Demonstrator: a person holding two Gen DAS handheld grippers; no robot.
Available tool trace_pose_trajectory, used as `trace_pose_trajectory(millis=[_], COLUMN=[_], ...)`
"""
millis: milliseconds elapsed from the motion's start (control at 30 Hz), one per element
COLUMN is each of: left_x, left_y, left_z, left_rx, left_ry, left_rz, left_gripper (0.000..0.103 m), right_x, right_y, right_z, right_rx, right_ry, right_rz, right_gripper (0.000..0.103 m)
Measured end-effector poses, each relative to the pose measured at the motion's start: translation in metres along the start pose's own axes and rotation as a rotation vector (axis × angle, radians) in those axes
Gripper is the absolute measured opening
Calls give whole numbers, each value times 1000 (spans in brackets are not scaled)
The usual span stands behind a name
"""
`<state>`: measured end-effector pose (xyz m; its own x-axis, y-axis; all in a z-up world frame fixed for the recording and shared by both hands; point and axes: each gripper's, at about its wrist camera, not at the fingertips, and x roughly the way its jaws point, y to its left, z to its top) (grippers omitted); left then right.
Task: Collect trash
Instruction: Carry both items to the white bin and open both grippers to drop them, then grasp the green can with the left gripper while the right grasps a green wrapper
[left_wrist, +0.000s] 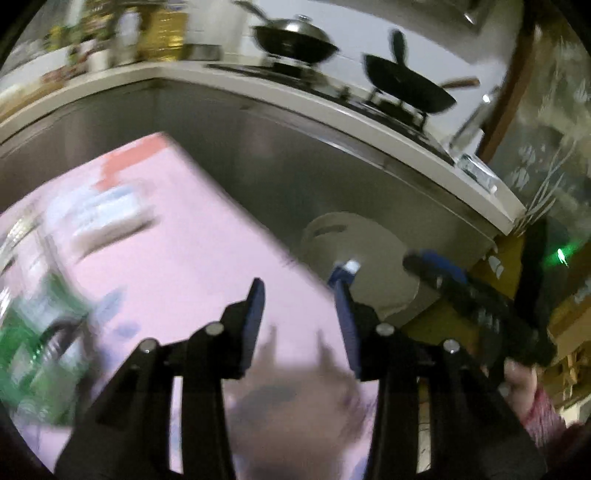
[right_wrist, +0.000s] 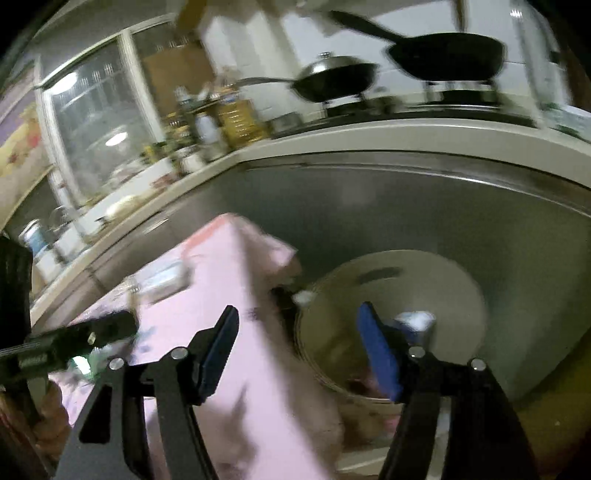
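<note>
Both my left gripper and right gripper stand parted, holding nothing. The green wrapper lies blurred on the pink tablecloth; the bin waits beside the table. It looks light and crinkly, so I'd pinch a raised edge.

My left gripper pointed down at a slant, its two blue-padded fingers standing apart with nothing pressed between them. My right gripper also angled downward, its fingers spread wider, nothing clamped in the gap. From the left wrist view, the right gripper's black body reached in from the right, with my hand and a reddish knitted sleeve behind it. From the right wrist view, the left gripper showed at the left edge, blurred.
</note>
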<state>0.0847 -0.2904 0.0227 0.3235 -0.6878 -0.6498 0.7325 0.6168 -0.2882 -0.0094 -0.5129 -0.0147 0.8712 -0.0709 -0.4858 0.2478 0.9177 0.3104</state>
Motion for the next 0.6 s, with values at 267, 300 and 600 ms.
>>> trace_pose_trajectory(millis=[267,300,600], left_x=[-97,-107,-119], left_y=[117,136,195], left_z=[-80,-89,-110], left_rx=[-217,-269,-453], left_ry=[-6,-15,-64], left_rz=[179,199,120], left_gripper=[43,44,44], right_x=[53,61,125], right_y=[84,95,187], right_z=[-25,-30,-43], right_rx=[17,22,34], right_ry=[222,257,420], right_rz=[302,335,462], right_gripper=[56,56,40])
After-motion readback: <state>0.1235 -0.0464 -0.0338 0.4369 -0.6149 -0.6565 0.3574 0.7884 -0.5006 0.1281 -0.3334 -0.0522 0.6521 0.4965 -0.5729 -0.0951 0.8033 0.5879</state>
